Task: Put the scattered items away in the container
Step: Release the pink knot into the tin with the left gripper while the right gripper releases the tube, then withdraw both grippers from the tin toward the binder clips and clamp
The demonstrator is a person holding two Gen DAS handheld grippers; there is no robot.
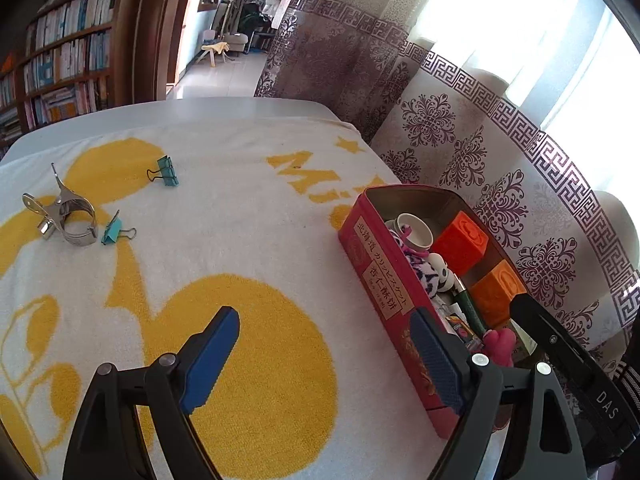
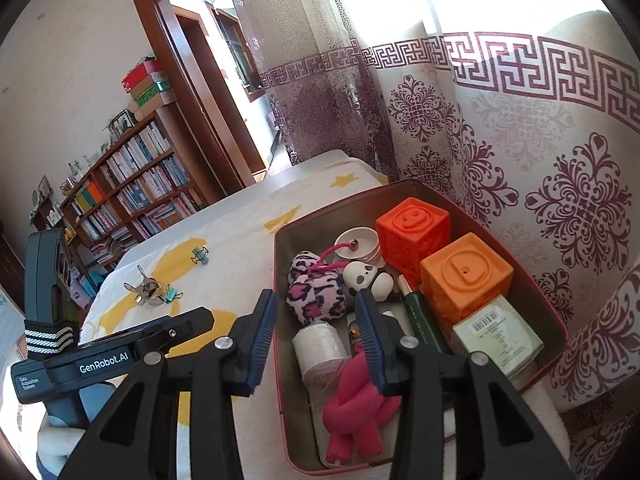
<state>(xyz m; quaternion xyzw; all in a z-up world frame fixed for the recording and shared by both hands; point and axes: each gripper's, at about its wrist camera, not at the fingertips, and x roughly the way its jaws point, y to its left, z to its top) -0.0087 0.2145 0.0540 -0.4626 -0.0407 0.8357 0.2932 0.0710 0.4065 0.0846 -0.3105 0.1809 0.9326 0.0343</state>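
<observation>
Left wrist: tin (image 1: 374,264) lengthwise, receding.

"genrobot.ai" on left tongs (image 2: 120,350) — "das" on right tongs (image 1: 576,364)

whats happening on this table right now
A person with a hand-held gripper in each hand is tidying small items into a red tin. The right hand-held gripper hangs open over the nearly full tin; the left one is open, empty. Two teal binder clips and a metal clamp remain on the towel.
</observation>
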